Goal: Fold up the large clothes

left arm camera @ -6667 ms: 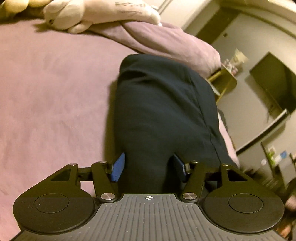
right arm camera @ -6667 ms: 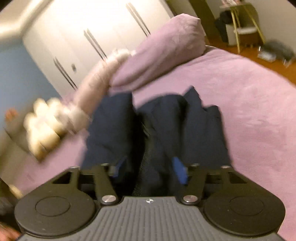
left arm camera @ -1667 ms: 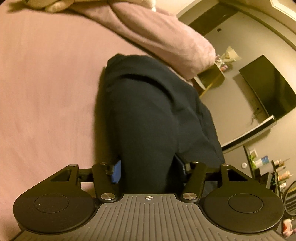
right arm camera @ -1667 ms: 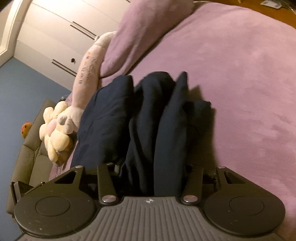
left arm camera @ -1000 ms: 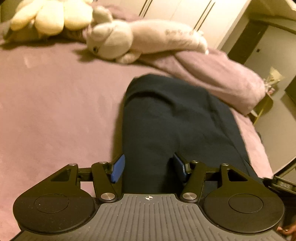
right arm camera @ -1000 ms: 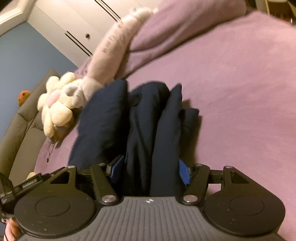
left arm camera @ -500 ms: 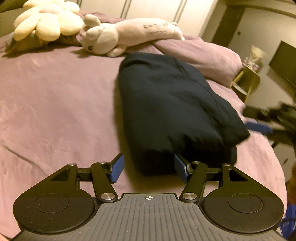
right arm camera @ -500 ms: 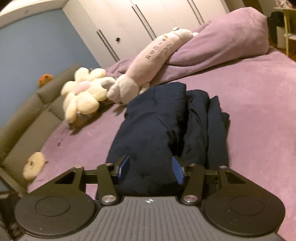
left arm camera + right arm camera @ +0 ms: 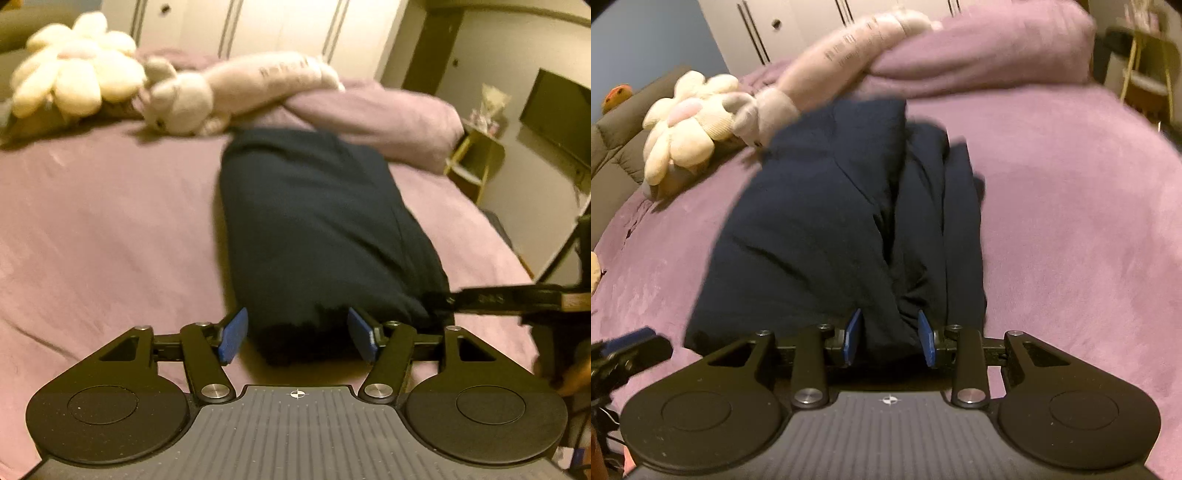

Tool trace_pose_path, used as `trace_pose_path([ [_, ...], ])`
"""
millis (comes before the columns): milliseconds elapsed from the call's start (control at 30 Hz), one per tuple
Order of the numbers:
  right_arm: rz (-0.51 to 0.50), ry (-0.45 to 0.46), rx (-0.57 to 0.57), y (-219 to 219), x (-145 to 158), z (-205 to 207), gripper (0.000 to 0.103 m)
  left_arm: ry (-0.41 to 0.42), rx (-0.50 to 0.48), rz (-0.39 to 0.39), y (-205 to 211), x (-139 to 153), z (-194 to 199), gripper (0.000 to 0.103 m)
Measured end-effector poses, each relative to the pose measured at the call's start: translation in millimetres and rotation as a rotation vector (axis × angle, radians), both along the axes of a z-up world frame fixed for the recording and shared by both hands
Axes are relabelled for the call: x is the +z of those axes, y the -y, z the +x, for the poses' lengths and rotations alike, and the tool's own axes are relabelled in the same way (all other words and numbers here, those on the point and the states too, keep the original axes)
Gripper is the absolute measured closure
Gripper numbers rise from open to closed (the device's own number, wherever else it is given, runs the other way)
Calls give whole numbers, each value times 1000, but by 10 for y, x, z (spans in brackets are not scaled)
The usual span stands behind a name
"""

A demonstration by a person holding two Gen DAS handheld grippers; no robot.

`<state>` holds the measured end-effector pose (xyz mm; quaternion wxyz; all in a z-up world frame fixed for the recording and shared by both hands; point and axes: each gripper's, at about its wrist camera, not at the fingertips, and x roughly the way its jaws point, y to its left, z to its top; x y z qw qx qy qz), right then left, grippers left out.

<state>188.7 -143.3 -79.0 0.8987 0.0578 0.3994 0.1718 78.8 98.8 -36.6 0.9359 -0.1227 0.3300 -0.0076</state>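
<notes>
Flanking folded garment point(image 9: 317, 229) edge, left hand-held gripper point(image 9: 297, 336)

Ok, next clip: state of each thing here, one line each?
Navy garment: folded into a thick bundle, lying on the bed.
Left gripper: open, its pads either side of the bundle's near end.
Right gripper: partly closed around a fold; grip unclear.
Long plush toy: lying against the purple pillow.

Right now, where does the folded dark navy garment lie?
The folded dark navy garment lies mid-bed on the purple bedspread, its far end beside the long pink plush toy.
</notes>
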Motion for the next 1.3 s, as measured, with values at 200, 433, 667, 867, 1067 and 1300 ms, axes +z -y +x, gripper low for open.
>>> trace_pose_path([
  [200, -139, 152, 23, -242, 242, -95, 66, -7, 32, -18, -51, -20, 256, 34],
  [433, -213, -31, -5, -274, -308, 228, 60, -125, 28, -38, 35, -348, 462, 27],
  [667, -260, -24, 6, -347, -357, 269, 53, -144, 22, -52, 33, -576, 516, 21],
  [867, -327, 60, -58, -294, -303, 94, 13, -241, -1, 61, 233, -663, 476, 31],
  [1067, -224, -60, -54, -24, -220, -455, 4, -255, 23, 97, 277, -520, -105, 12],
  [1300, -152, -190, -73, 74, -102, -781, 4, -218, 117, 119, 191, -87, -434, 1],
])
